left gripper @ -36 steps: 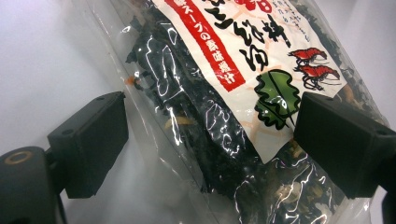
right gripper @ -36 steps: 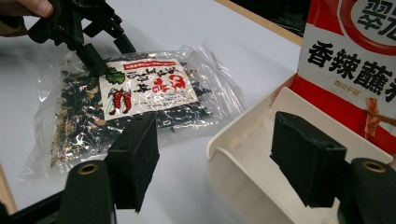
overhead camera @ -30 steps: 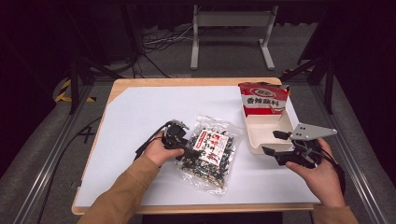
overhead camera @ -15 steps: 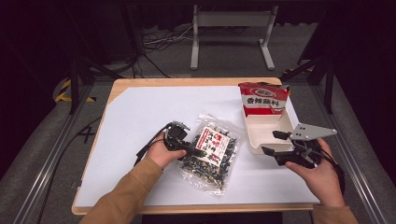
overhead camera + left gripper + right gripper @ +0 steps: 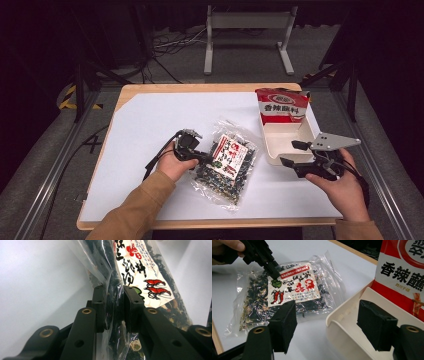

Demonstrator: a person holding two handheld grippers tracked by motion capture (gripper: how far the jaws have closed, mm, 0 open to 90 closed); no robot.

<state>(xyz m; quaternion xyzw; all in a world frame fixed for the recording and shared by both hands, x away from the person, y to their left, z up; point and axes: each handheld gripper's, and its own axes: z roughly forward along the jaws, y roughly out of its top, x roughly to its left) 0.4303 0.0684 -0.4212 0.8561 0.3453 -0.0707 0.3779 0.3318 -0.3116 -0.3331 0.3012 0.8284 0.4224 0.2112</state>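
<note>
A clear bag of dark dried food with a white and red label (image 5: 227, 162) lies on the white table cover in front of the person. My left gripper (image 5: 202, 159) is at the bag's left edge. Its jaws have just been closing, and in the left gripper view the pads (image 5: 100, 307) pinch a fold of the bag (image 5: 140, 272). My right gripper (image 5: 289, 153) stands open at the front left corner of a white tray (image 5: 280, 137), with nothing between its jaws (image 5: 329, 315). The right gripper view also takes in the bag (image 5: 294, 287) and the left gripper (image 5: 270, 267).
A red and white packet (image 5: 282, 106) stands upright at the tray's far end, seen close in the right gripper view (image 5: 402, 272). The tray's rim (image 5: 337, 322) lies just ahead of the right jaws. The table's wooden edge (image 5: 200, 87) borders the white cover.
The left gripper slid a little to the right onto the bag's edge and its jaws closed on it. The right gripper stayed where it was.
</note>
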